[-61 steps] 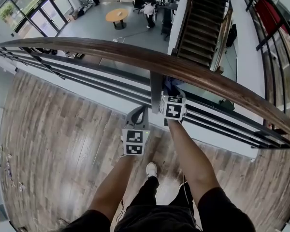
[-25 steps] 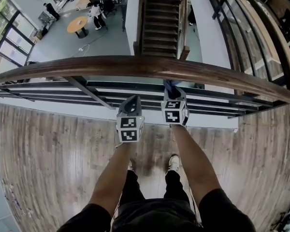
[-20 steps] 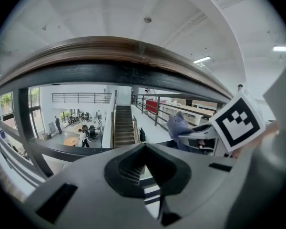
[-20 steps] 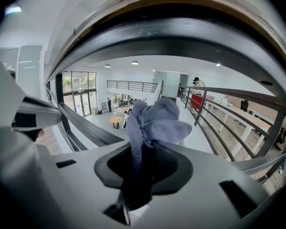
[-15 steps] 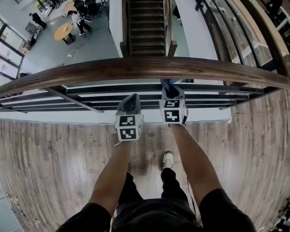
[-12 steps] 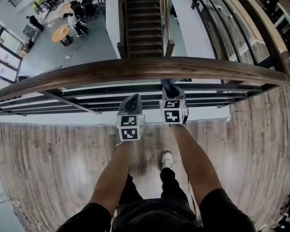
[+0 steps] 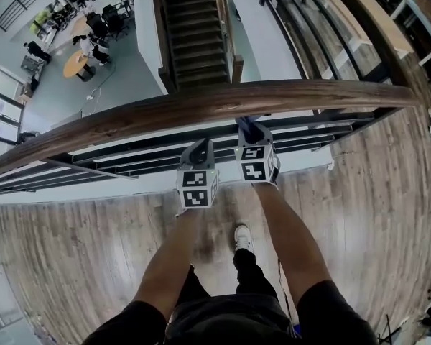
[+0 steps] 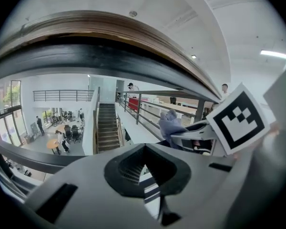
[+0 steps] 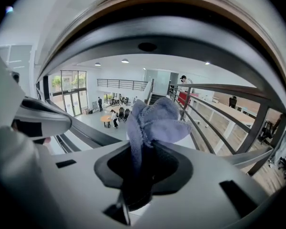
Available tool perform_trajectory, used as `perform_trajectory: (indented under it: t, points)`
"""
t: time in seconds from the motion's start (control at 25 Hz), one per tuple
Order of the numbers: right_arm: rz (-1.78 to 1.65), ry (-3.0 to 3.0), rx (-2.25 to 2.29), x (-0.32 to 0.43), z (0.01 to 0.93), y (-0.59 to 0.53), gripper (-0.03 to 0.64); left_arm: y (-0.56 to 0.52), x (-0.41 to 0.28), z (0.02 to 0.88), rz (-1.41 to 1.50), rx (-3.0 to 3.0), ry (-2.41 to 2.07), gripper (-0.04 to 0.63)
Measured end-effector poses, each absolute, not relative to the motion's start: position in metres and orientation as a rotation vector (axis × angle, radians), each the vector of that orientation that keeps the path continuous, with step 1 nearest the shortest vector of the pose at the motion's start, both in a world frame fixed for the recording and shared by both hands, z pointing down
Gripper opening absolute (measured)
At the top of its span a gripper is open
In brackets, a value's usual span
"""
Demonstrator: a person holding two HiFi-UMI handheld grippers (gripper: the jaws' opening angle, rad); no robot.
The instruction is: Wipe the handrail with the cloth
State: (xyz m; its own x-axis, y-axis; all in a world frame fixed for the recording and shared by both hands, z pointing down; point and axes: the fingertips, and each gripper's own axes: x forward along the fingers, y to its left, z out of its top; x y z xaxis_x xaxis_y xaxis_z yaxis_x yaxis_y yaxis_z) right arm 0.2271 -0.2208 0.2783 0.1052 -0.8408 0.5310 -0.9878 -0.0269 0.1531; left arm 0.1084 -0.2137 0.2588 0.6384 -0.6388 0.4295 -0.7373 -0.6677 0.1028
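One blue-grey cloth (image 9: pixel 152 120), bunched, pinched in right gripper (image 9: pixel 136 175) jaws.

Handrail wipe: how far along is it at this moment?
Done: the cloth is gripped, the right tongs shut on it. In hand: it is raised to the near underside of the handrail, though the right gripper view shows a gap, so contact is unsure. The left tongs are shut and empty. Left: the wood shows no wiped trace, so judge the whole rail as remaining.
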Motion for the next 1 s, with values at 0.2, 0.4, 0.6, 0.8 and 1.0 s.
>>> perform_trajectory:
  t: [0.2,0.4,0.6,0.8,1.0]
  points:
    - [0.420,-1.714,1.966,0.300,0.278,-0.198,0.089,-0.198,0.164,0.257,0.531,2.625,-1.047,0.000]
    - [0.416,-1.659,2.019,0.372,0.280,-0.178,0.089,-0.187,0.214,0.259,0.549,2.653,-0.995,0.000]
    - [0.441,-1.601,2.046,0.432,0.284,-0.161,0.089,-0.178,0.255,0.262,0.508,2.599,-0.976,0.000]
    - [0.427,-1.534,2.085,0.494,0.284,-0.141,0.089,-0.160,0.302,0.263,0.523,2.636,-0.911,0.000]
    - [0.444,-1.471,2.122,0.559,0.282,-0.127,0.089,-0.150,0.343,0.259,0.533,2.676,-0.849,0.000]
